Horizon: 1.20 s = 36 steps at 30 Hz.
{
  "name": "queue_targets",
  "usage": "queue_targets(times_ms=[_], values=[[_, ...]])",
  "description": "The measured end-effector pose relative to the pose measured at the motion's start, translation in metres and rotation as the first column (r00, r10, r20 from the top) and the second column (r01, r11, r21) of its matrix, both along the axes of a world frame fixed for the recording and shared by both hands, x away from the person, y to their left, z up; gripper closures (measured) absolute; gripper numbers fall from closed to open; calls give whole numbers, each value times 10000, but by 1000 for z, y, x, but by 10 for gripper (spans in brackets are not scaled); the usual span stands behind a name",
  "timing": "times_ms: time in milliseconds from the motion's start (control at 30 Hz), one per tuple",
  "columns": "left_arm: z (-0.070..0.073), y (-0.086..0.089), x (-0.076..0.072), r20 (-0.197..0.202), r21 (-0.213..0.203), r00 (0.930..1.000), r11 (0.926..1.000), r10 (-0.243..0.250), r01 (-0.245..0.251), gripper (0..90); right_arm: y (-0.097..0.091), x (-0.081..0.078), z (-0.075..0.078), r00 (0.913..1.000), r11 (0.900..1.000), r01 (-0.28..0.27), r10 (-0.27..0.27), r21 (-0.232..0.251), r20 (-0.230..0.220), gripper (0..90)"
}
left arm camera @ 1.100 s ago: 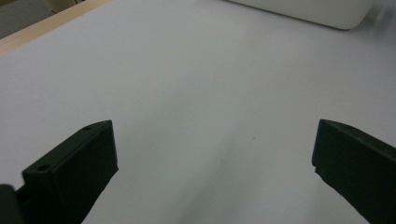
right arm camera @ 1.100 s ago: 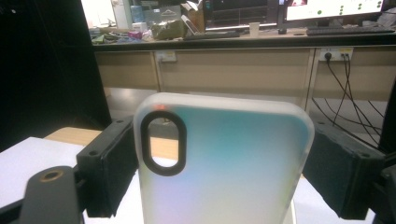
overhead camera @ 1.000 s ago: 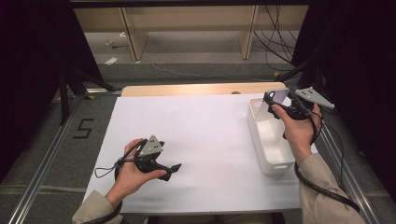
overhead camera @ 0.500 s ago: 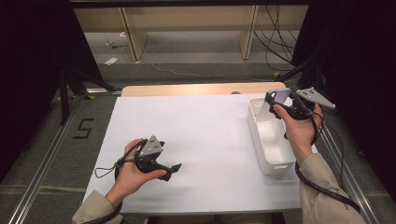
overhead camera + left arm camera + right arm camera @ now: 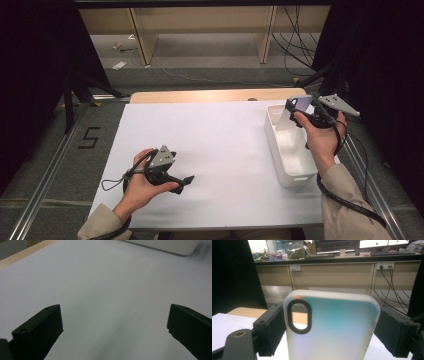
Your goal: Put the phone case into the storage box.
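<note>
A translucent phone case (image 5: 332, 327) with a dark oval camera opening stands upright between the jaws of my right gripper (image 5: 332, 333); both black pads (image 5: 272, 327) press on its side edges, so the gripper is shut on it. From above, my right gripper (image 5: 300, 111) holds the phone case (image 5: 286, 117) above the far end of a white bin (image 5: 272, 134). My left gripper (image 5: 186, 180) rests low over the white table cover (image 5: 220, 140) at the front left, pointing right. Its jaws stand wide apart in the left gripper view, so my left gripper (image 5: 115, 330) is open with nothing between them.
The white bin (image 5: 162, 245) stands along the table's right edge. A wooden strip (image 5: 200, 96) borders the far edge of the cover. Beyond it are a floor with cables (image 5: 295, 45) and cabinets. Metal rails (image 5: 45, 185) run beside the table.
</note>
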<state>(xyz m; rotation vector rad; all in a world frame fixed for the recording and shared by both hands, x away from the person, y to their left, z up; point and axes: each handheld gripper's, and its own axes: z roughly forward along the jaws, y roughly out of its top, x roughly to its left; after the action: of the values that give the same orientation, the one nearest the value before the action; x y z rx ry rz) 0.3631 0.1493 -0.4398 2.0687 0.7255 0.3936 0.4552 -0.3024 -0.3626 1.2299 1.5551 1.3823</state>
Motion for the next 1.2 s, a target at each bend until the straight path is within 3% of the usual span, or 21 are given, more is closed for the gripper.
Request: queue_targets(times_ms=[1200], values=[[-1, -1, 0, 19, 2, 10000, 10000, -32, 32, 0, -2, 8, -10, 9996, 9997, 94, -100, -232, -262, 177]])
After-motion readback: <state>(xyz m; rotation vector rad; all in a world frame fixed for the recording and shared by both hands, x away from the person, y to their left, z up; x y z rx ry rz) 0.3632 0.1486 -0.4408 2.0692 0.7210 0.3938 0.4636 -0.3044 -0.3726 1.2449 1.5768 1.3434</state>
